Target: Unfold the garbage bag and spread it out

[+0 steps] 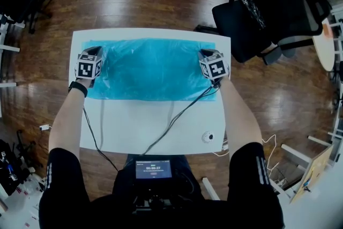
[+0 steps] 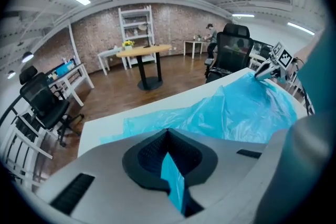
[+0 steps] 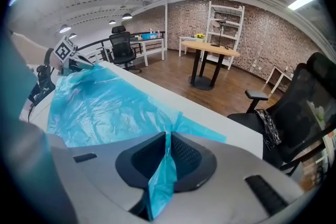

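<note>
Garbage bag (image 1: 150, 68) unfolded to a long blue sheet over the far half of the counter (image 1: 155, 131), parallel to the far edge; near half bare but for a small round white object (image 1: 208, 137) by the near right corner. Left gripper (image 1: 92, 52) at the sheet's left short edge, right gripper (image 1: 207, 54) at its right short edge, well apart, both tilted downward. Held at opposite ends, most likely, to draw the film taut and flatten the wrinkles across the middle. Whole outline of the sheet and its place on the counter given only by the head view; grip itself hidden there under the marker cubes (image 1: 88, 68). Settled by the gripper views instead: left jaws pressed together on a thin fold of the garbage bag (image 2: 174, 181), right jaws likewise pinching a hanging strip of it (image 3: 160, 181). Shown there too, not from above: film toward each far end puffed up in loose ridges rather than lying flat.
</note>
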The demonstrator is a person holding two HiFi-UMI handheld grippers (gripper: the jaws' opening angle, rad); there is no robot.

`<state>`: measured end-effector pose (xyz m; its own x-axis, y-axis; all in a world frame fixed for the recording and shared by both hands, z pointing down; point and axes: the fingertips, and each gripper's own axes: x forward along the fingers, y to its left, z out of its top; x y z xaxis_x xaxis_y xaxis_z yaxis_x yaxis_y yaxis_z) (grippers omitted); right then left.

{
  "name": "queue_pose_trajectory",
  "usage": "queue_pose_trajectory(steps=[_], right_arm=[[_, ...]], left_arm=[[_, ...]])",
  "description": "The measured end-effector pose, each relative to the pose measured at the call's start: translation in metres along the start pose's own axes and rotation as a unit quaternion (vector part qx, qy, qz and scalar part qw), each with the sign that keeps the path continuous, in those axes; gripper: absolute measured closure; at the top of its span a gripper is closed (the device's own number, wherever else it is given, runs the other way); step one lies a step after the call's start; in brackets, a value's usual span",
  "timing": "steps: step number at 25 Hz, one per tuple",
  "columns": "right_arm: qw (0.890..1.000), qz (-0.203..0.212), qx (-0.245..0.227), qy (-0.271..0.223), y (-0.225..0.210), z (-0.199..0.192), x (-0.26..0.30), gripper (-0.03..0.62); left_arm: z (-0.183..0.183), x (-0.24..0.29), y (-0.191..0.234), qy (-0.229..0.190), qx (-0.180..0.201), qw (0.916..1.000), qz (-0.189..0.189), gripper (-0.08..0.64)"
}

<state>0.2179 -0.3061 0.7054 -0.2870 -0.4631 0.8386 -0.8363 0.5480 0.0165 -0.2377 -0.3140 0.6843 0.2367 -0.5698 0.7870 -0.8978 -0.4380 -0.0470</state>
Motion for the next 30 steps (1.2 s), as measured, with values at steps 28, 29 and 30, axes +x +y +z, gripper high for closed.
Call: queue_pose_trajectory(steps=[28, 29, 30], right_arm=[[0.98, 0.008, 0.006, -0.197, 0.046, 0.042, -0.143, 0.565], [0.979, 0.01, 0.011, -0.206, 0.05, 0.042, -0.151, 0.565], [0.977, 0.011, 0.017, -0.214, 0.053, 0.04, -0.159, 0.566]], left_arm=[[0.047, -0.145, -0.049, -0.179, -0.009, 0.9822, -0.055, 0.555], [0.045, -0.151, -0.051, -0.183, -0.012, 0.9813, -0.059, 0.555], [0.042, -0.158, -0.054, -0.185, -0.015, 0.9806, -0.063, 0.555]])
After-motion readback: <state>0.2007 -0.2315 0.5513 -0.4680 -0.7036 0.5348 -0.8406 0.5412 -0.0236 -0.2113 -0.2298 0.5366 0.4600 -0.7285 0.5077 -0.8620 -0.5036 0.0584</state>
